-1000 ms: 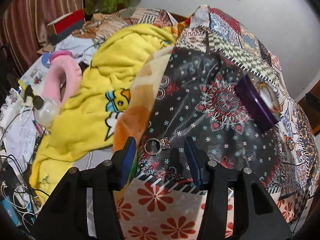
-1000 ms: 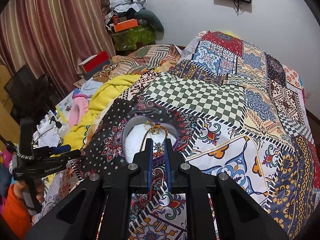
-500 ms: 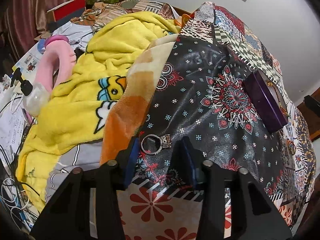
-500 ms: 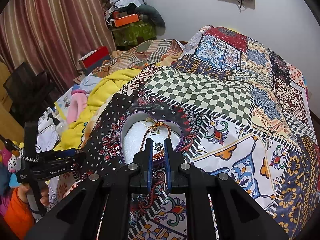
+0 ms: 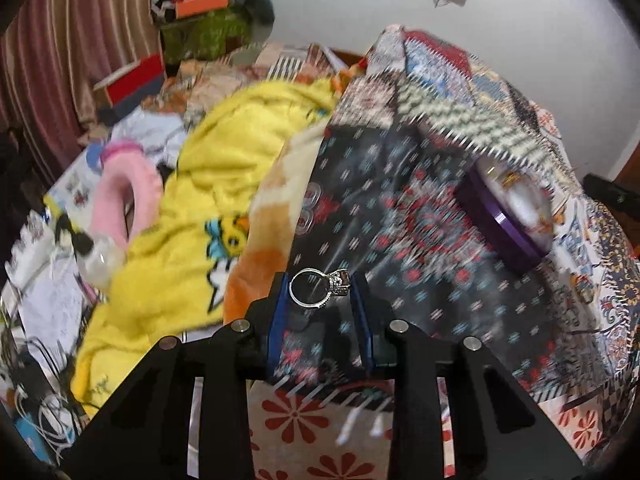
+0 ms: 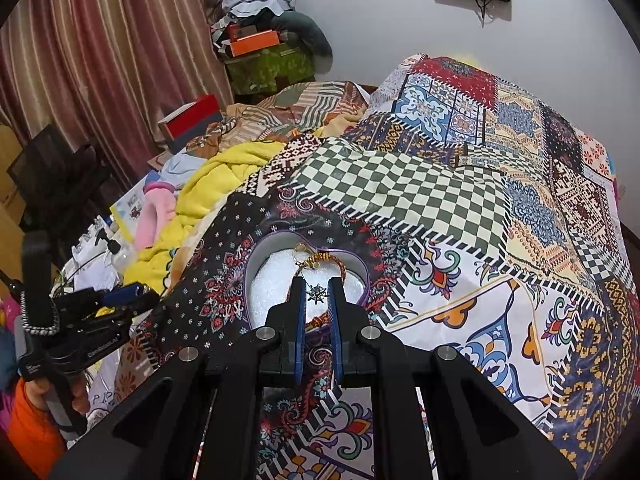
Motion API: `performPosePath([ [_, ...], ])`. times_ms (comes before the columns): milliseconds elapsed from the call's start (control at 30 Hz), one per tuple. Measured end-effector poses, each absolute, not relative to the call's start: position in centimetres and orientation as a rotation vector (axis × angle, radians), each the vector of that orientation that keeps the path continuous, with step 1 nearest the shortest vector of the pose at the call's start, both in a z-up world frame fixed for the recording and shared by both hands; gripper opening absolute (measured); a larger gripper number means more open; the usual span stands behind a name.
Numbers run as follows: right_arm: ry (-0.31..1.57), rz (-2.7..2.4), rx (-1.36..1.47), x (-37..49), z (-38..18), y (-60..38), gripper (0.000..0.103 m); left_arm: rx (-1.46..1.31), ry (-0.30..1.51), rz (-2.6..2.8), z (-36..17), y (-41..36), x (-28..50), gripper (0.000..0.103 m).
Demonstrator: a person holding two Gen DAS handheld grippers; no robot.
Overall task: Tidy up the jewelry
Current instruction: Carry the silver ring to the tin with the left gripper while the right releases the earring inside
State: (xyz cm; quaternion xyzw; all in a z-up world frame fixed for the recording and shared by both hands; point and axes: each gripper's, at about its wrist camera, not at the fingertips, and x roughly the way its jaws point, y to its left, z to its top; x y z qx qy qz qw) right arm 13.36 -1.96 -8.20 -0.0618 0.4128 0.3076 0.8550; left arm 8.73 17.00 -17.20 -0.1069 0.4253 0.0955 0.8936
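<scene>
1. Our left gripper [image 5: 320, 289] is closed on the ring [image 5: 316, 289]. The band sits crosswise between the blue pads [image 5: 279, 304], with the stone setting against the right pad. The ring appears lifted clear of the quilt [image 5: 420, 248]; the blurred background suggests motion.
2. Our right gripper [image 6: 317, 294] is narrowed to a slim gap. A small star pendant [image 6: 317, 293] shows in that gap; we cannot tell whether the pads grip it or it lies in the box below.
3. The purple heart box [image 6: 256, 256] sits open on the quilt, with a white lining and a reddish-gold chain [image 6: 320, 259] inside.
4. Handling: we judge the ring light, rigid and slick. Pads on a round band can let it pivot or shoot out, so keep a steady squeeze across band and setting.
5. Handling: the chain is limp and will snag or tangle.
6. Clearance: the box wall is low; approach from above. The right gripper occupies the near half of the box, so we enter from the left side. The quilt is soft and uneven; a dropped ring may vanish in a fold or the yellow blanket [image 5: 224, 184].
</scene>
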Motion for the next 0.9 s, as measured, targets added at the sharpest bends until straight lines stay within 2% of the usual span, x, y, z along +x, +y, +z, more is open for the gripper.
performPosePath([
  [433,0.875,0.674,-0.165,13.7,-9.1,-0.5,0.010,-0.210,0.736,0.010,-12.0,12.2,12.3,0.030],
  [900,0.915,0.698,-0.225,14.7,-11.4,0.4,0.010,-0.184,0.772,-0.087,-13.5,9.5,16.6,0.030],
])
